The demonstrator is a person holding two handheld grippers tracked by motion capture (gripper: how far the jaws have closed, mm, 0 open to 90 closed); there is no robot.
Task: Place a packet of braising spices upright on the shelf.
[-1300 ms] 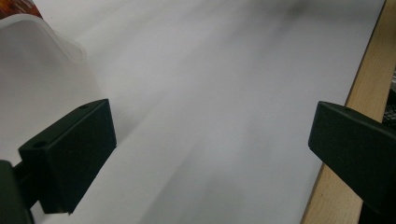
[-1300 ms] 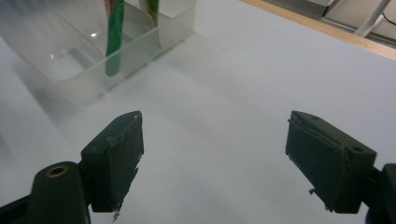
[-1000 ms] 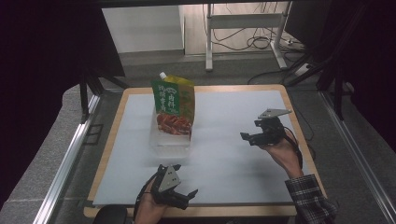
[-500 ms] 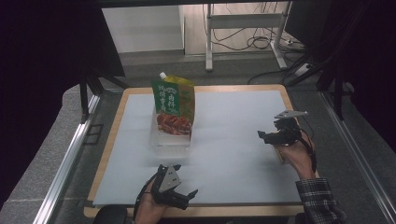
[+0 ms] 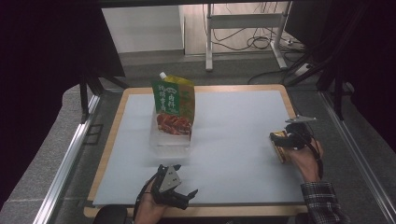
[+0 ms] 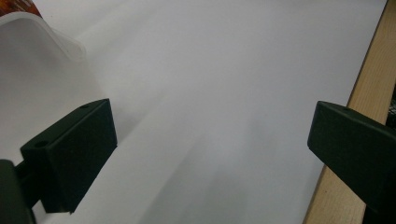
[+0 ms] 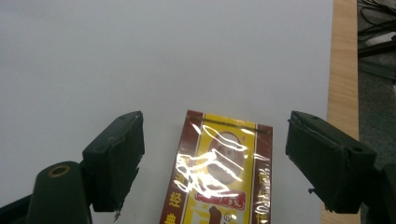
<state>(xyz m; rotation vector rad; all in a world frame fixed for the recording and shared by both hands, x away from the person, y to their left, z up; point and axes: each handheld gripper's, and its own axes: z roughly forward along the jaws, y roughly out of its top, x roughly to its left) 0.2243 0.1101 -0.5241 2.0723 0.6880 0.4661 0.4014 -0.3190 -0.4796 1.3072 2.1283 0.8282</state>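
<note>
Right gripper hangs released, straddling my packet (left gripper idle, spread too); next I'd clamp.

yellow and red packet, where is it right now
The yellow and red packet lies flat on the white mat near its right edge, between the open fingers of the right gripper.

Yellow-red packet cut off by bottom edge; clear tray cut by left edge.
</note>
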